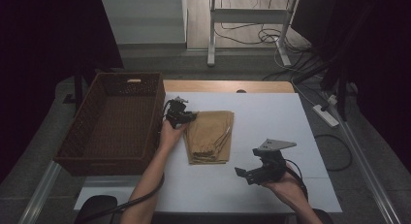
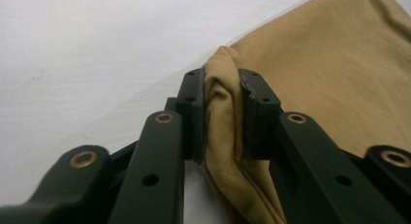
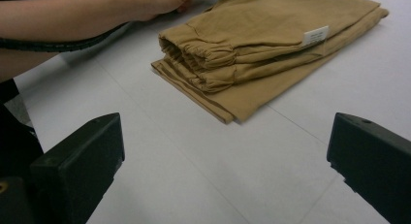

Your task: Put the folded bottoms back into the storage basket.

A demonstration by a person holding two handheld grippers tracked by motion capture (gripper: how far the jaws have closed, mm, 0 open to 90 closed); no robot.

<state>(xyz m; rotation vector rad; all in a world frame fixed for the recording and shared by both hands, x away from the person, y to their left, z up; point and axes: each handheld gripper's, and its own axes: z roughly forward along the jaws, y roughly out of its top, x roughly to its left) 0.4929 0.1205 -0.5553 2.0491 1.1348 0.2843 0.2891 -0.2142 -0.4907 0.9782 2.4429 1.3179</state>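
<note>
Desk (image 1: 271, 112) with a wicker basket (image 1: 92, 136), nothing visible inside it, beside the left gripper (image 1: 180, 118), whose fingers (image 2: 194, 112) pinch a far corner of the folded tan trousers (image 1: 209, 136). The right gripper (image 1: 249, 174) hovers near the waistband end, fingers (image 3: 77, 161) spread wide. Lifting well probably requires gripping every layer at that end, keeping the fold intact.
</note>
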